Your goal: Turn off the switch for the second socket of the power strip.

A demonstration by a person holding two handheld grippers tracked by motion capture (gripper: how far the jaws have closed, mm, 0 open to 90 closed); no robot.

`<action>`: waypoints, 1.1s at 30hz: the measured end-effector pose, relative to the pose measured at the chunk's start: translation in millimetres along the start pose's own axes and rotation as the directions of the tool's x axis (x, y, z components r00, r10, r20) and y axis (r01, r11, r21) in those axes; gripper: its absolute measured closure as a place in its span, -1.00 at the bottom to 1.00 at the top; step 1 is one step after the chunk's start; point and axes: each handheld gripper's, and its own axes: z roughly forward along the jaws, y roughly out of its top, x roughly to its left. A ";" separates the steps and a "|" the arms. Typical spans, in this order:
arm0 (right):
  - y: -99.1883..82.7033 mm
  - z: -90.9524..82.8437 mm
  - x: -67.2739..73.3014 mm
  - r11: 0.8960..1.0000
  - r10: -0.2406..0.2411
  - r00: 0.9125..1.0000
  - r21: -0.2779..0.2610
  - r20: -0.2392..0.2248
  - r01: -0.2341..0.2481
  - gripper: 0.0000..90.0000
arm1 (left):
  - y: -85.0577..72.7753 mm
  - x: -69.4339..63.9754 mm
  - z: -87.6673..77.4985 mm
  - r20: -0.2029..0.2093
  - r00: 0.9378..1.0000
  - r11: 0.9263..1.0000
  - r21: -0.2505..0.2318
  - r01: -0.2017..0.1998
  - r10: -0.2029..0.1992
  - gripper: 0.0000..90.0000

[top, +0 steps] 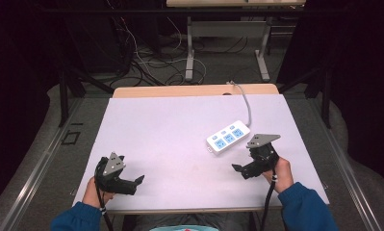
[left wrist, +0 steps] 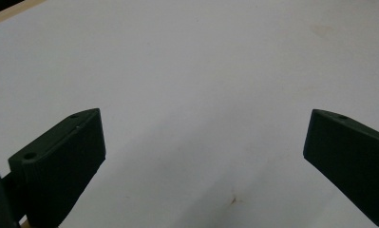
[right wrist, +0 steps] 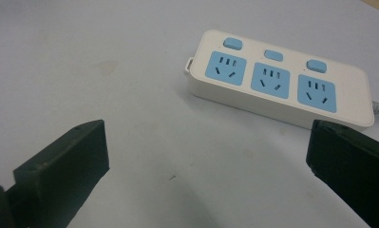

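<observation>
- A white sheet (top: 180, 134) covers the top of a light wooden bench (top: 170, 90); a strip of bare wood shows along the far edge.
- A white plastic power strip with three blue sockets and three small blue buttons (top: 228, 136) lies flat on the sheet, in the right half of the bench, about midway between the far edge and the near edge.
- Its grey cord (top: 247, 103) runs from the strip's far end up to the far edge of the bench and goes off there.
- The left gripper (top: 132, 184) — black, with a grey three-cornered plate on top — is held in the person's left hand (top: 94, 192) near the near left corner of the bench.
- Its jaws are spread wide apart, with nothing between them. In the left gripper view the left gripper (left wrist: 203, 156) looks down on plain white sheet with a small brown mark.
- The right gripper (top: 241, 171) is held in the person's right hand (top: 280, 174) near the near edge, on the right side of the bench.
- It sits just beside the near end of the power strip but does not touch it.
- Its jaws are spread wide too — nothing is pinched. In the right gripper view the right gripper (right wrist: 206, 156) points at the sheet, and the power strip (right wrist: 277, 85) lies past the jaws, closer to the right one.
- Both arms wear blue sleeves (top: 305, 207).
</observation>
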 end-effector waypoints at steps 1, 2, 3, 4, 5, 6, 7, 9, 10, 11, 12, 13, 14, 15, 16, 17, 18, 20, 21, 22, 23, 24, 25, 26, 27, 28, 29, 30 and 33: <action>0.0 0.0 0.0 1.000 0.000 1.000 0.000 0.000 0.000 -1.00 | 0.0 0.0 0.0 0.000 1.000 1.000 0.000 0.000 0.000 -1.00; 1.1 2.0 -1.9 1.000 0.004 1.000 -0.004 0.005 -0.004 -1.00 | 0.0 0.1 0.0 0.000 1.000 1.000 0.000 0.000 0.000 -1.00; 1.1 2.0 -1.9 1.000 0.004 1.000 -0.004 0.005 -0.004 -1.00 | 0.0 0.1 0.0 0.000 1.000 1.000 0.000 0.000 0.000 -1.00; 2.6 3.7 -3.9 1.000 0.007 1.000 -0.006 0.010 -0.007 -1.00 | 0.0 0.1 0.0 0.001 1.000 1.000 0.000 0.000 0.000 -1.00; 3.2 4.7 -5.1 1.000 0.005 1.000 -0.007 0.012 -0.005 -1.00 | 0.1 0.1 0.0 0.001 1.000 1.000 0.001 -0.001 0.001 -1.00; 4.2 5.2 -5.6 1.000 0.010 1.000 -0.001 0.011 -0.010 -1.00 | 0.1 0.1 -0.1 -0.001 1.000 1.000 0.003 -0.002 0.002 -1.00; 5.0 5.4 -7.1 1.000 0.005 1.000 0.006 0.010 -0.005 -1.00 | 0.1 0.0 -0.1 -0.001 1.000 1.000 0.002 -0.002 0.002 -1.00; 6.4 6.9 -8.9 1.000 0.007 1.000 0.011 0.008 -0.007 -1.00 | 0.0 0.0 -0.2 -0.001 1.000 1.000 0.002 -0.002 0.002 -1.00; 6.7 8.6 -9.4 1.000 0.012 1.000 -0.003 0.016 -0.012 -1.00 | 0.0 0.0 -0.2 -0.001 1.000 1.000 0.002 -0.001 0.001 -1.00; 7.3 9.6 -10.2 1.000 0.012 1.000 -0.004 0.013 -0.012 -1.00 | 0.0 0.0 -0.3 -0.001 1.000 1.000 0.002 -0.001 0.001 -1.00; 7.9 10.1 -11.0 1.000 0.011 1.000 -0.002 0.016 -0.011 -1.00 | 0.0 0.0 -0.3 -0.001 1.000 1.000 0.002 -0.001 0.001 -1.00; 8.6 10.4 -11.5 1.000 0.015 1.000 0.004 0.013 -0.015 -1.00 | 0.0 0.1 -0.1 0.000 1.000 1.000 0.001 -0.001 0.001 -1.00; 9.3 11.1 -12.5 1.000 0.011 1.000 0.003 0.016 -0.011 -1.00 | 0.1 0.0 -0.1 -0.001 1.000 1.000 0.003 -0.002 0.002 -1.00; 9.9 11.7 -13.1 1.000 0.016 1.000 0.002 0.010 -0.016 -1.00 | 0.0 0.0 0.1 0.000 1.000 1.000 0.003 -0.003 0.003 -1.00; 10.3 12.0 -14.0 1.000 0.022 1.000 0.000 0.009 -0.022 -1.00 | 0.0 0.0 0.1 0.000 1.000 1.000 0.003 -0.003 0.003 -1.00; 10.6 12.5 -15.3 1.000 0.024 1.000 -0.010 0.011 -0.023 -1.00 | 0.0 0.0 0.2 0.001 1.000 1.000 0.002 -0.003 0.003 -1.00; 11.1 12.5 -16.3 1.000 0.029 1.000 -0.008 0.012 -0.029 -1.00 | 0.0 -0.1 0.3 -0.002 1.000 1.000 0.001 -0.003 0.003 -1.00; 11.6 13.2 -18.6 0.999 0.035 0.999 -0.020 0.010 -0.034 -1.00 | -0.1 -0.1 0.5 -0.002 1.000 1.000 0.001 -0.004 0.004 -1.00; 12.2 12.8 -19.4 0.999 0.044 0.999 -0.012 0.008 -0.044 -1.00 | -0.1 -0.1 0.4 -0.001 1.000 1.000 0.001 -0.003 0.003 -1.00; 12.2 12.8 -19.4 0.999 0.044 0.999 -0.012 0.008 -0.044 -1.00 | -0.1 -0.1 0.4 -0.001 1.000 1.000 0.001 -0.003 0.003 -1.00; 13.1 13.8 -21.6 0.998 0.053 0.999 -0.016 0.004 -0.053 -1.00 | -0.1 0.0 0.4 -0.001 1.000 1.000 0.001 -0.003 0.003 -1.00; 13.5 14.5 -23.0 0.999 0.050 0.999 -0.018 0.012 -0.050 -1.00 | -0.1 -0.1 0.5 -0.001 1.000 1.000 0.001 -0.003 0.003 -1.00; 13.9 15.8 -24.0 0.998 0.056 0.998 -0.024 0.006 -0.056 -1.00 | -0.2 -0.4 0.6 0.002 1.000 1.000 0.002 0.001 -0.001 -1.00; 14.5 16.5 -25.0 0.998 0.056 0.998 -0.021 0.011 -0.056 -1.00 | -0.1 -0.1 0.5 -0.002 1.000 1.000 0.001 -0.004 0.004 -1.00; 15.1 17.8 -26.3 0.998 0.054 0.999 -0.024 0.010 -0.053 -1.00 | -0.1 -0.1 0.5 -0.001 1.000 1.000 0.001 -0.003 0.003 -1.00; 15.7 18.5 -27.0 0.998 0.057 0.998 -0.020 0.012 -0.057 -1.00 | -0.1 -0.1 0.4 -0.001 1.000 1.000 0.002 -0.003 0.003 -1.00; 15.7 18.5 -27.0 0.998 0.057 0.998 -0.020 0.012 -0.057 -1.00 | -0.1 0.0 0.5 -0.001 1.000 1.000 0.002 -0.003 0.003 -1.00; 16.6 18.7 -27.4 0.998 0.066 0.998 -0.013 0.010 -0.066 -1.00 | -0.2 -0.2 0.5 0.002 1.000 1.000 0.002 0.000 0.000 -1.00; 19.0 23.0 -32.0 0.998 0.064 0.998 -0.020 0.012 -0.063 -0.99 | -0.2 -0.3 0.6 0.002 1.000 1.000 0.002 0.001 -0.001 -1.00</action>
